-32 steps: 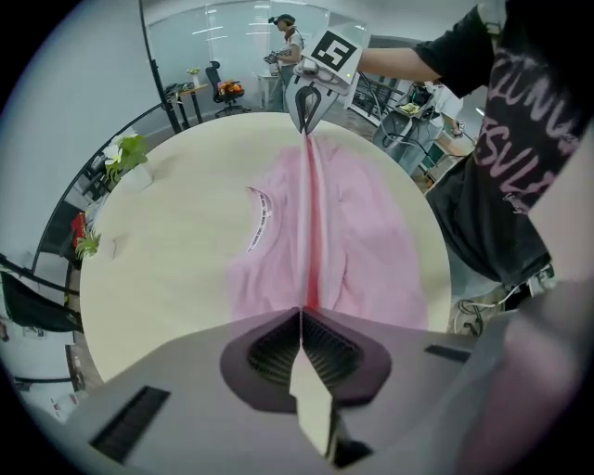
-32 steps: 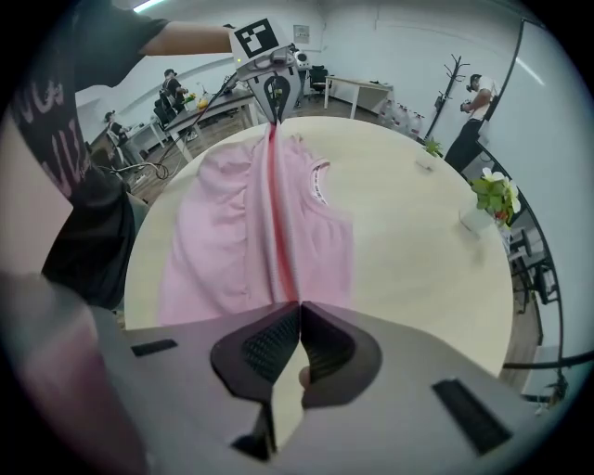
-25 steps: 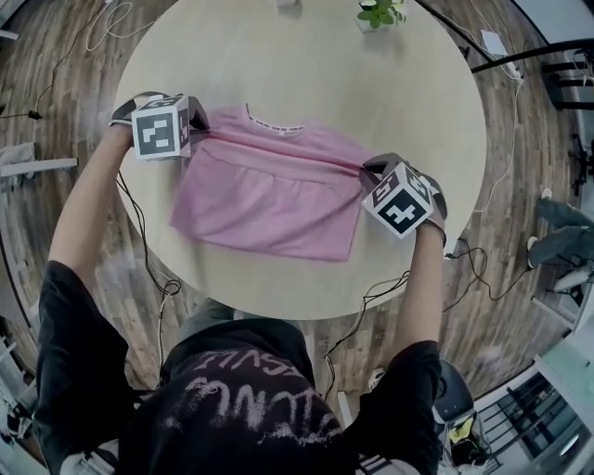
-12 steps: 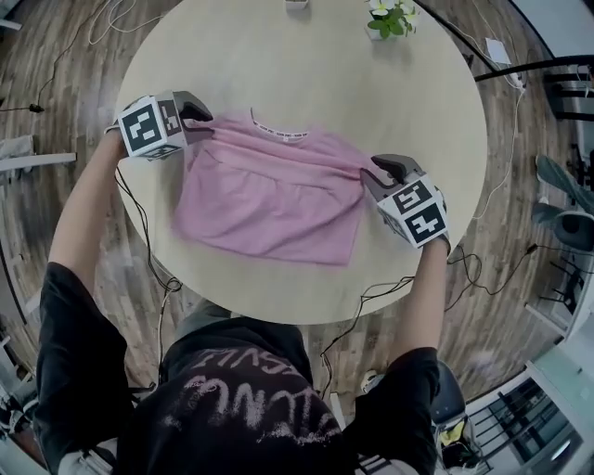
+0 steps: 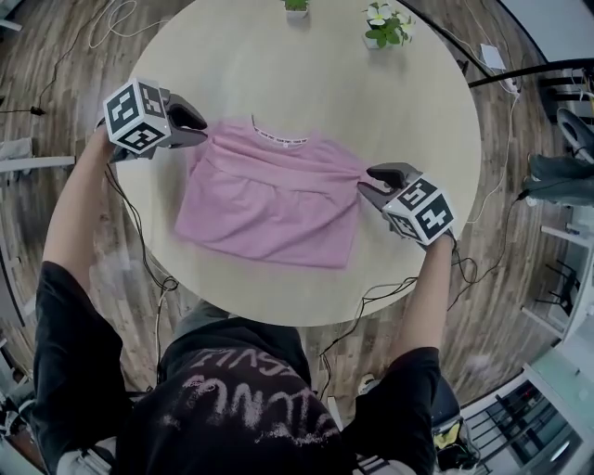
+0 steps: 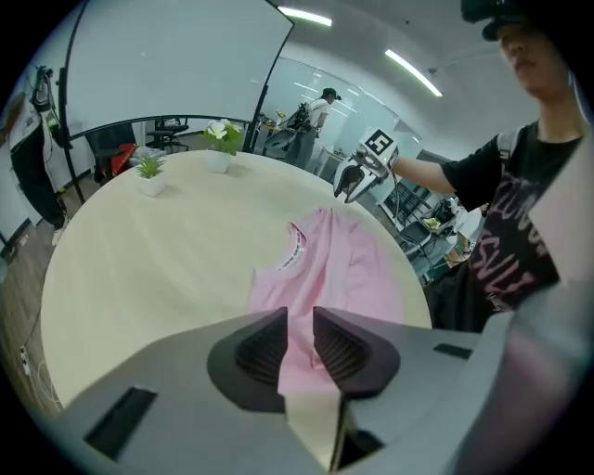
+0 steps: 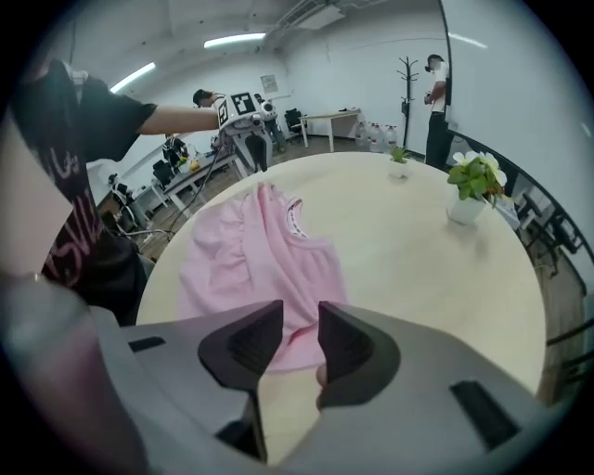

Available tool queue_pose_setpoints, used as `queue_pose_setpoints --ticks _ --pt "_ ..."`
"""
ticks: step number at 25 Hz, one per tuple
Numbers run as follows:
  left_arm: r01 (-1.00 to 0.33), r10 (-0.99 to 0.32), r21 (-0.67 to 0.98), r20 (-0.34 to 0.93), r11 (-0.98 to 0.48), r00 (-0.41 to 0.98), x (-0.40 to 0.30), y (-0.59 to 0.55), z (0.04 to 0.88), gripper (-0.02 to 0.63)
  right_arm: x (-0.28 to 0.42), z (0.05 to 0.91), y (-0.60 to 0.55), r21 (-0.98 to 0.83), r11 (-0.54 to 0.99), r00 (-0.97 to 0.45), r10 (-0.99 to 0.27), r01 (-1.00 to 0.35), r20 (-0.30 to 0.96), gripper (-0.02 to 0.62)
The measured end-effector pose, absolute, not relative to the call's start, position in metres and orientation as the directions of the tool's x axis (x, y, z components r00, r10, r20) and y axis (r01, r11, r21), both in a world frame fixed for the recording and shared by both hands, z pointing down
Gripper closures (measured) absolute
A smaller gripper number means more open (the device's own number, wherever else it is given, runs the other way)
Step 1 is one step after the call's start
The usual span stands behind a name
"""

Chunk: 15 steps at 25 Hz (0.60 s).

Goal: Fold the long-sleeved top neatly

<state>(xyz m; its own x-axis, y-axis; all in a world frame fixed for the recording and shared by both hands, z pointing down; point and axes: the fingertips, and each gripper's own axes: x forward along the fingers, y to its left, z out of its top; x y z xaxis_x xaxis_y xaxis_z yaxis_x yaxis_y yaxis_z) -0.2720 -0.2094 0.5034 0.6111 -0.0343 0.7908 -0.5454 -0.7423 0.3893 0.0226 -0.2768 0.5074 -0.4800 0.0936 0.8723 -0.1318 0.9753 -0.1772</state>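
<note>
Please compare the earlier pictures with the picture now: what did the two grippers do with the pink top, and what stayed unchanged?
Both let go of the pink top. The jaws of the left gripper and the right gripper have just been opening and now stand apart, with no cloth pinched. Each gripper drew back outward from the top's edge. The top stayed flat in the same place on the round table.

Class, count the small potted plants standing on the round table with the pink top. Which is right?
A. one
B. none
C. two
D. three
C: a white-flowered plant and a smaller green plant stand near the table's far edge, beyond the pink top.
</note>
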Motion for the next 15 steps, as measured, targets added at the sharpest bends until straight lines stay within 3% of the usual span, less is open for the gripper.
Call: queue_pose_setpoints --ticks 5,11,15 --pt "-0.553 -0.066 0.381 0.779 -0.741 0.624 -0.277 -0.216 0.490 0.517 0.007 0.509 -0.272 -0.136 0.989 -0.468 0.094 -0.057 0.879 0.474" --pt "-0.399 0.039 0.308 0.830 -0.864 0.556 -0.236 -0.192 0.512 0.506 -0.007 0.530 -0.254 -0.123 0.990 -0.396 0.140 0.069 0.908 0.489" --pt "-0.334 0.087 0.292 0.854 -0.896 0.513 -0.216 -0.188 0.535 0.465 -0.010 0.547 -0.248 -0.143 0.985 -0.380 0.170 0.100 0.909 0.460"
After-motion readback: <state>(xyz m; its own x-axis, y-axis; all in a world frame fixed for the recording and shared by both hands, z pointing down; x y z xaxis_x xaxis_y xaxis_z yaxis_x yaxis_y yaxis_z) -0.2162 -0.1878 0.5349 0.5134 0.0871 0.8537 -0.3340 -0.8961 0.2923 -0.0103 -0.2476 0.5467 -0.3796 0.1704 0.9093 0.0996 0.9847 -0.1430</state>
